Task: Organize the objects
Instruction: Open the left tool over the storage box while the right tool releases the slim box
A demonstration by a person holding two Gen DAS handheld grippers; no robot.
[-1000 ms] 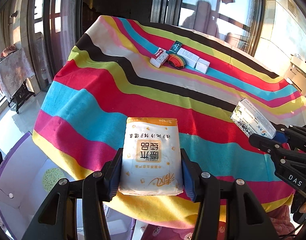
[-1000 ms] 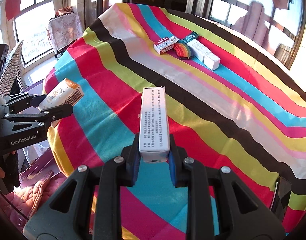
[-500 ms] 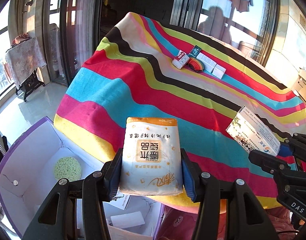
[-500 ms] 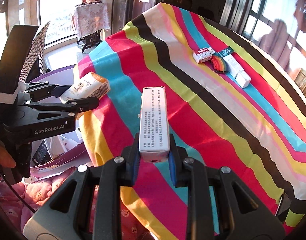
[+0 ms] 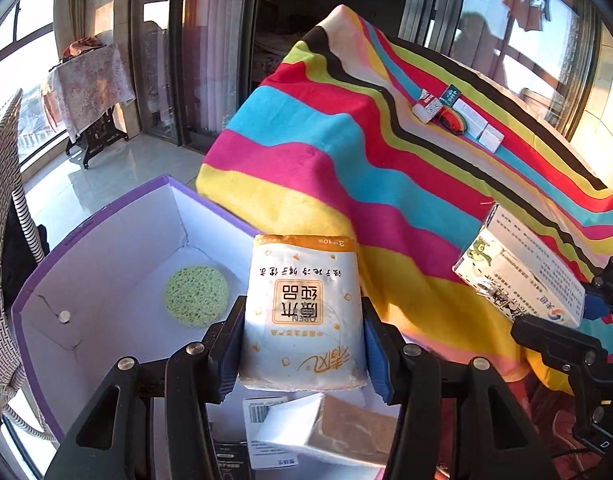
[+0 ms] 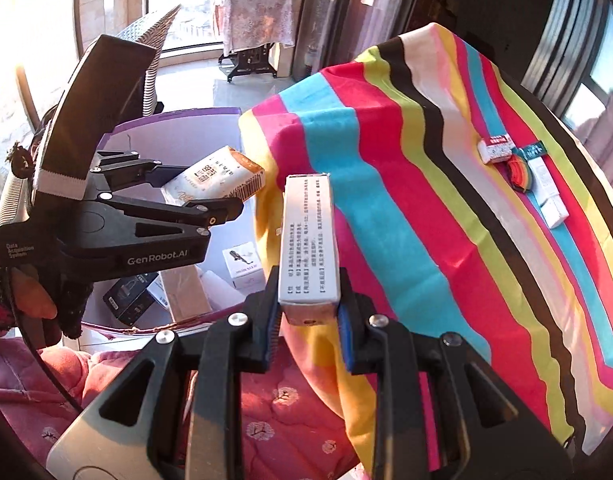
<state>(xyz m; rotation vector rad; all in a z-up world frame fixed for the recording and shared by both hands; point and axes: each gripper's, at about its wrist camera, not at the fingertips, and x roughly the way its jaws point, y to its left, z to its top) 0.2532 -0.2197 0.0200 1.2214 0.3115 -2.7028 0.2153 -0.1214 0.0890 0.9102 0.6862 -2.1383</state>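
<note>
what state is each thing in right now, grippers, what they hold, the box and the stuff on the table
left gripper: shut on the tissue pack
tissue pack: held above the open box
right gripper: shut on the long carton
long carton: held over the table's near edge
purple box: open, green sponge on its floor
small boxes: lying grouped on the striped cloth

Left gripper [image 6: 210, 216] body reads "GenRobot.AI" and "Data Acquisition System". Tissue pack [image 5: 302, 312] shows "OPEN", upside down.
</note>
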